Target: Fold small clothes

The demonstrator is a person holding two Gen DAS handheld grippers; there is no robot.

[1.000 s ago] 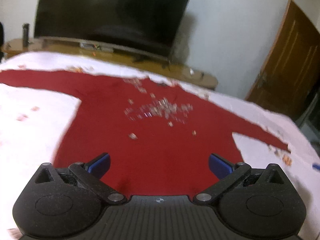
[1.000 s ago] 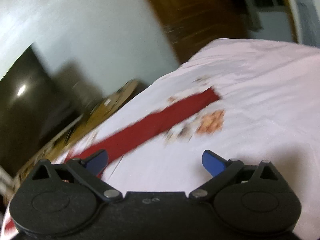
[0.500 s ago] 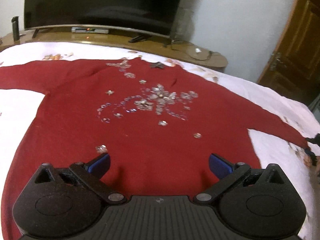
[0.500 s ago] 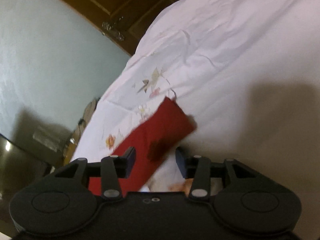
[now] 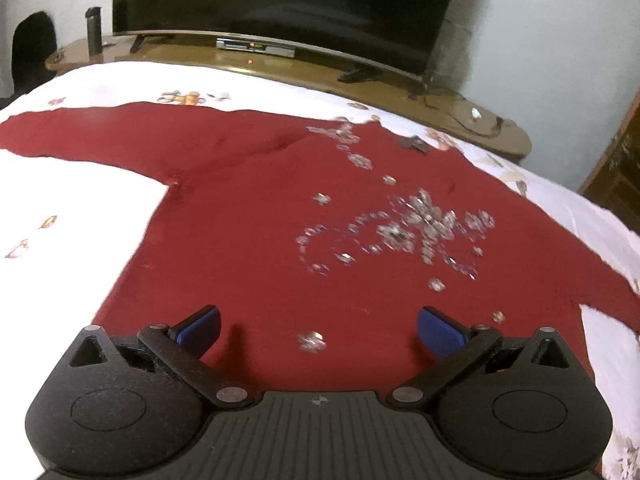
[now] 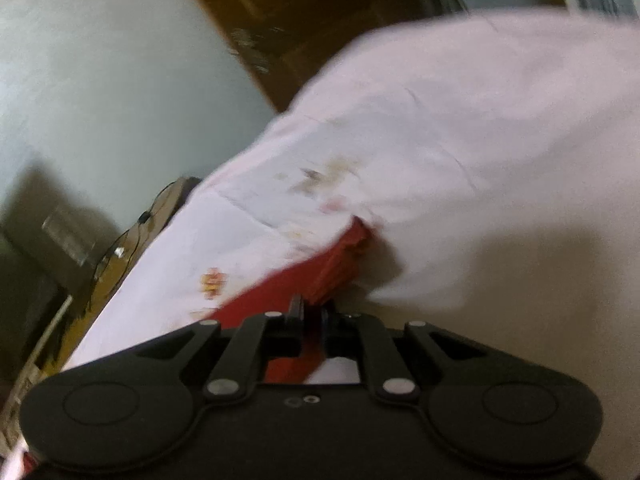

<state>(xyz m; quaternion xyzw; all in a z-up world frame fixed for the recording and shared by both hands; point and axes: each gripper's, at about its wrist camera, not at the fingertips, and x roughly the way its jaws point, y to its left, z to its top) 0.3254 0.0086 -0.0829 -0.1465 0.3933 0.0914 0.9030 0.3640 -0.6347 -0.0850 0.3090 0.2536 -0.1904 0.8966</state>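
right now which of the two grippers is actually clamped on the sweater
The right gripper, pinching the red sweater's sleeve cuff. The left gripper hovers open above the sweater body, gripping nothing.

Dim, warm indoor light. The left wrist view is fairly sharp at the centre, though the sequins [image 5: 404, 232] smear slightly; fisheye bending curves the TV [image 5: 280, 4] and darkens the corners. The right wrist view is heavily motion-blurred throughout. The right gripper [image 6: 310, 316] casts a soft shadow on the pale sheet [image 6: 460, 128].
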